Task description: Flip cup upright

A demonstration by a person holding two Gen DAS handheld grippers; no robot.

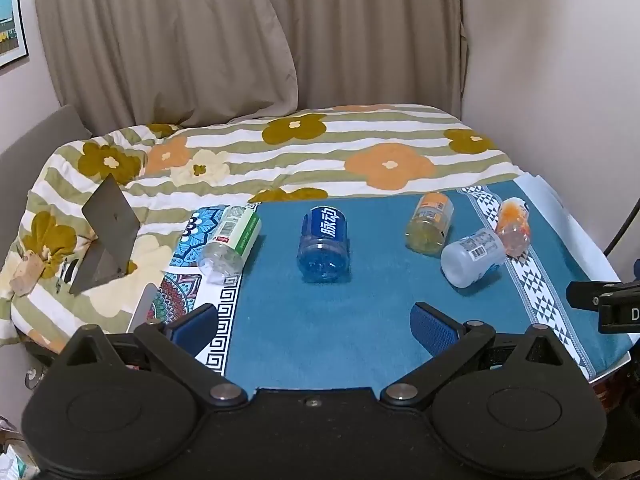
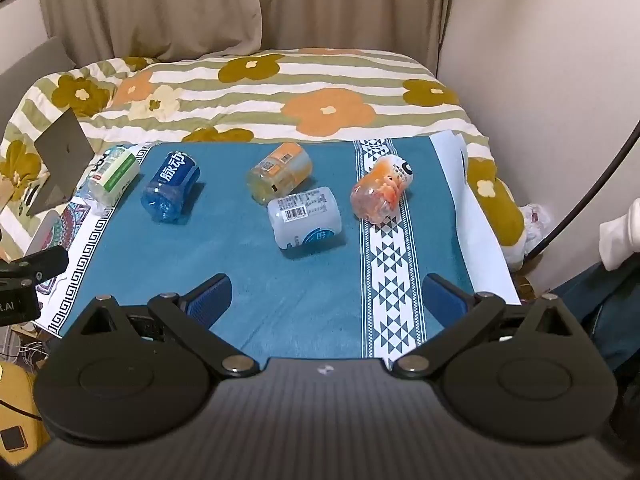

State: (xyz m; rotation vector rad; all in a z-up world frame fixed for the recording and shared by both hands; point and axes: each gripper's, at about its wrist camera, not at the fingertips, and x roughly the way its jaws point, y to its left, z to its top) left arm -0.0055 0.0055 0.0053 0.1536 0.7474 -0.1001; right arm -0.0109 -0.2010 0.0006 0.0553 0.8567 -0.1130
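Note:
Several plastic cups lie on their sides on a blue cloth (image 1: 360, 320) (image 2: 240, 260): a clear one with a green label (image 1: 230, 240) (image 2: 112, 176), a blue one (image 1: 324, 244) (image 2: 170, 188), a yellow-orange one (image 1: 430, 222) (image 2: 280, 172), a frosted white one (image 1: 472, 256) (image 2: 306, 218) and an orange one (image 1: 514, 226) (image 2: 380, 190). My left gripper (image 1: 314, 328) is open and empty, just in front of the blue cup. My right gripper (image 2: 328, 300) is open and empty, in front of the white cup.
The cloth lies on a table edged by a patterned white band (image 2: 390, 264). Behind it is a bed with a flowered striped quilt (image 1: 320, 152) and curtains. A grey stand (image 1: 108, 236) leans at the left. A black cable (image 2: 592, 184) runs at the right.

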